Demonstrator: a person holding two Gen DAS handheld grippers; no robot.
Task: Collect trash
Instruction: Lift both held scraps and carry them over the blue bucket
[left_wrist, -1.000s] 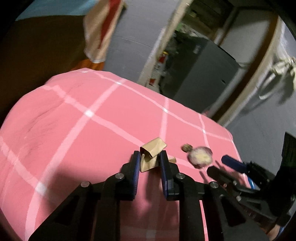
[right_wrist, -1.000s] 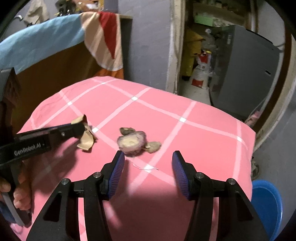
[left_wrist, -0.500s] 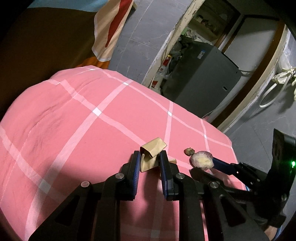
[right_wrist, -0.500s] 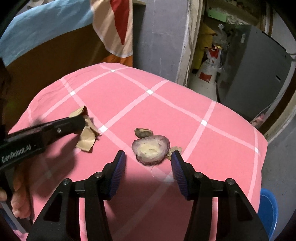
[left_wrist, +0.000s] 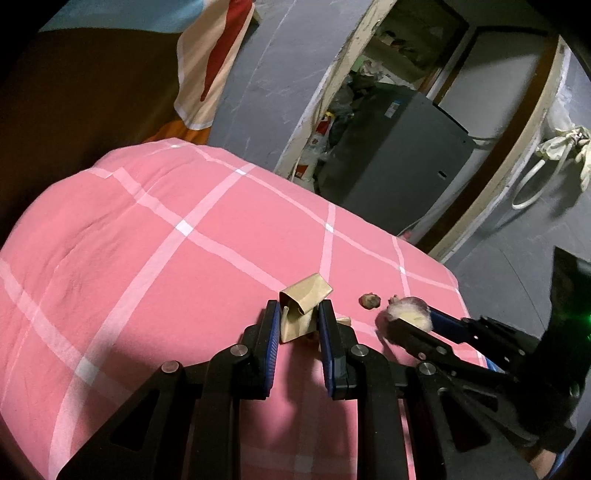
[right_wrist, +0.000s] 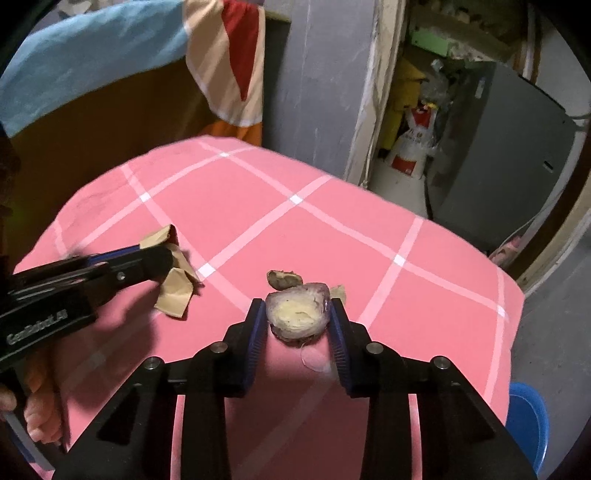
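A crumpled brown paper (left_wrist: 306, 291) lies on the pink checked cloth (left_wrist: 147, 258), and my left gripper (left_wrist: 297, 314) is shut on its near end. From the right wrist view the same paper (right_wrist: 173, 291) sticks out past the left gripper (right_wrist: 162, 258). A cut purple onion half (right_wrist: 295, 312) sits between the pads of my right gripper (right_wrist: 298, 317); the jaws are closing and both pads touch its sides. The left wrist view shows the onion half (left_wrist: 408, 310) at the right gripper's tips. A small brown scrap (right_wrist: 282, 278) lies just beyond it.
Another bit of peel (right_wrist: 338, 291) lies behind the right pad and a thin pale peel (right_wrist: 314, 360) under the jaws. A blue bin (right_wrist: 528, 421) stands on the floor past the cloth's right edge. A grey cabinet (left_wrist: 391, 166) is beyond. A hand (right_wrist: 40, 417) holds the left gripper.
My right gripper has come forward over the onion half and its jaws have narrowed from wide apart to touching it. The left gripper still holds the paper in the same place.
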